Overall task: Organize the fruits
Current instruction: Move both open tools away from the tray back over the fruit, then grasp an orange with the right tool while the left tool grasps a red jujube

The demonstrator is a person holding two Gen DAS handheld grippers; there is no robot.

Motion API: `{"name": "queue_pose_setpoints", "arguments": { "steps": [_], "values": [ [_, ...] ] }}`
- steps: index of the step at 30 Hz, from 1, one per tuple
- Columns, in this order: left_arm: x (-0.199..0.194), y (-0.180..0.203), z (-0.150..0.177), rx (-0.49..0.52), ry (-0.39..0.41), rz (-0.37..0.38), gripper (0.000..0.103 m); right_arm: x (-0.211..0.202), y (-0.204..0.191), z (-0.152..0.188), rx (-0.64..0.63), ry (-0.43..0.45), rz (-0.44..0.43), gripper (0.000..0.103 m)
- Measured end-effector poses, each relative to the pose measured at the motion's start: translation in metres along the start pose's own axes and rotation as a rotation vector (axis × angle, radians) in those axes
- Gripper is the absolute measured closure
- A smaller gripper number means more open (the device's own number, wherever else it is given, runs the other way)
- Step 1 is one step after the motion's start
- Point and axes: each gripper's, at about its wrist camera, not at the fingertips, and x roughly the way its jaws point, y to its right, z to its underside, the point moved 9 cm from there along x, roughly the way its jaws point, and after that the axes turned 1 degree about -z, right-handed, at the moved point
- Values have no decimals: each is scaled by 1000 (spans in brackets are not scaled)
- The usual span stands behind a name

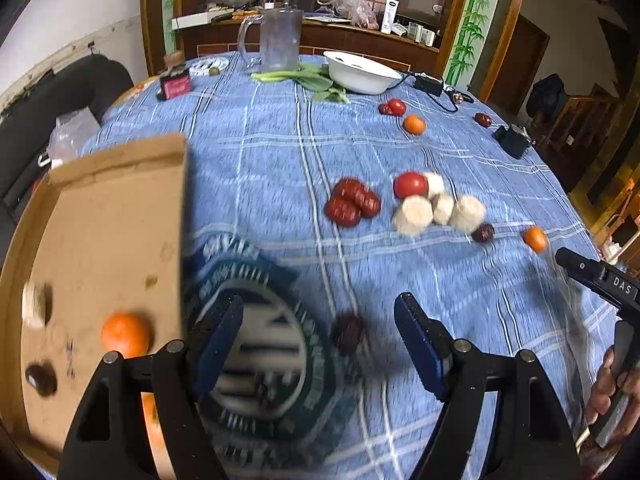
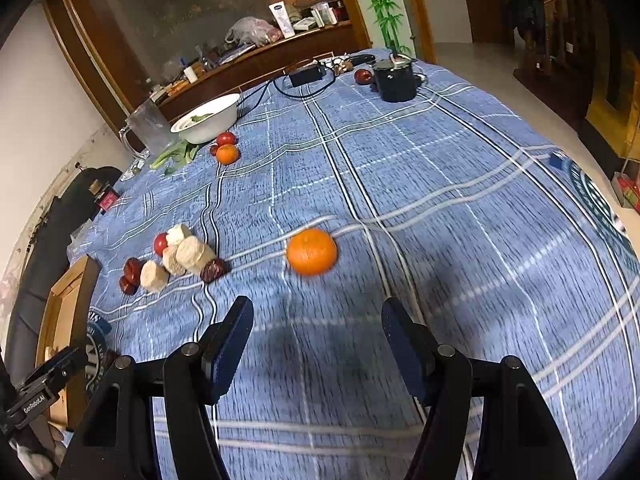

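My left gripper (image 1: 320, 320) is open, with a dark red date (image 1: 348, 333) on the cloth between its fingers. Left of it a cardboard tray (image 1: 108, 216) holds an orange (image 1: 126, 334), a white piece (image 1: 34, 306) and a dark date (image 1: 41, 379). Farther out lie red dates (image 1: 352, 202), a tomato (image 1: 410, 185) and white chunks (image 1: 440, 210). My right gripper (image 2: 318, 320) is open and empty, a short way behind an orange (image 2: 312, 251) on the blue plaid cloth. The same pile of white chunks (image 2: 180, 258) and dates (image 2: 132, 274) shows at its left.
A white bowl (image 1: 362, 72), greens (image 1: 316, 80) and a clear jug (image 1: 278, 40) stand at the far side. More fruit (image 1: 414, 124) lies near them. A black pot (image 2: 394, 78), cables and an adapter (image 2: 306, 74) sit at the far right. The table edge curves off at right.
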Motion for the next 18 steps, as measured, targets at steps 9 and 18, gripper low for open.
{"name": "queue_pose_setpoints", "arguments": {
  "steps": [9,18],
  "values": [
    [52,16,-29,0,-42,9,33,33,-5,-13,-42,-29,48,33],
    [76,9,-37,16,-34,22,51,49,-5,-16,-99,-28,87,33]
  ]
}}
